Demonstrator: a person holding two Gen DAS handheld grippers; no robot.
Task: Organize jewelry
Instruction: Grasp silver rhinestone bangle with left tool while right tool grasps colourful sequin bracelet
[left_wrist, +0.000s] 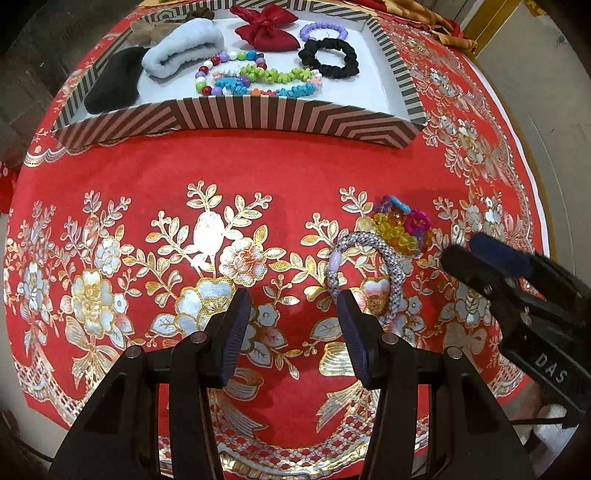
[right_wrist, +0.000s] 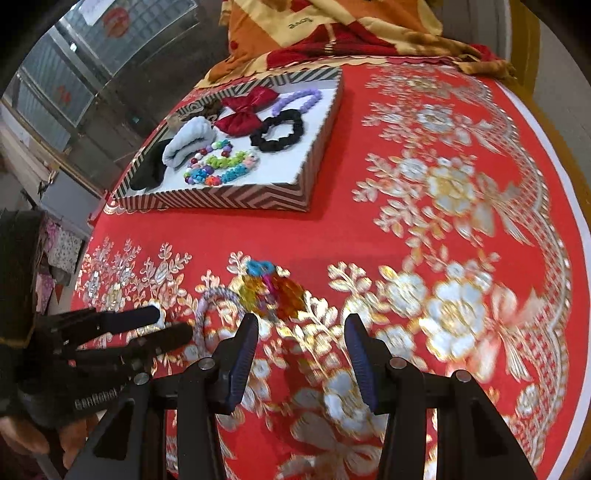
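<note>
A grey-white beaded bracelet (left_wrist: 369, 269) lies on the red tablecloth, touching a cluster of yellow and orange beads with small pink and blue rings (left_wrist: 402, 225). My left gripper (left_wrist: 293, 317) is open and empty, its right finger just beside the bracelet. My right gripper (right_wrist: 301, 347) is open and empty, just short of the bead cluster (right_wrist: 273, 290) and bracelet (right_wrist: 207, 310). The right gripper shows in the left wrist view (left_wrist: 476, 247); the left gripper shows in the right wrist view (right_wrist: 173, 325).
A striped shallow box (left_wrist: 236, 116) at the back holds hair ties, a red bow, a pale blue band and bead bracelets; it also shows in the right wrist view (right_wrist: 221, 197). A folded blanket (right_wrist: 332, 33) lies behind it. The table edge runs along the right.
</note>
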